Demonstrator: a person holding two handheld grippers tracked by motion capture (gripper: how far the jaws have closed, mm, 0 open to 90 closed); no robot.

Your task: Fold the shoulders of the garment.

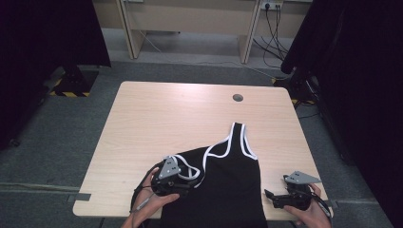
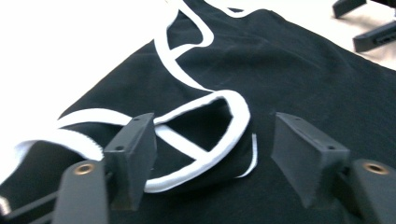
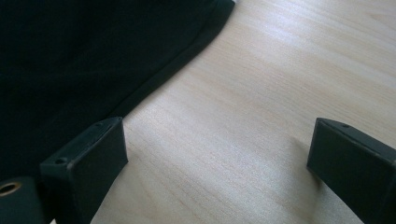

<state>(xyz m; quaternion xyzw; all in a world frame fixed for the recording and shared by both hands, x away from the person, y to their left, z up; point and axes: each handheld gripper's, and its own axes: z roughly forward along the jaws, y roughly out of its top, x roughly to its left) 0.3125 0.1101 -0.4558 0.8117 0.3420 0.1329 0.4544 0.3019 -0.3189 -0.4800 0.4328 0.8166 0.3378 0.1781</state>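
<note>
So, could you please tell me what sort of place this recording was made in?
Probably a lab or studio recording bay: a lone wooden table on grey carpet, black curtains at both sides, and wall sockets with cables behind. A black tank top lies on the table.

My pale wooden counter stands on grey carpet. Black curtains hang at both sides; a beige desk and dangling cables sit beyond.

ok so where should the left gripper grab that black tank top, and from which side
Probably the crumpled strap loop with white trim on the black tank top. It stands up off the flat cloth, so there is an edge to pinch. The left gripper already has its jaws open either side of it; coming down from above, over the top's left shoulder, looks simplest. The right gripper is open over bare table.
</note>
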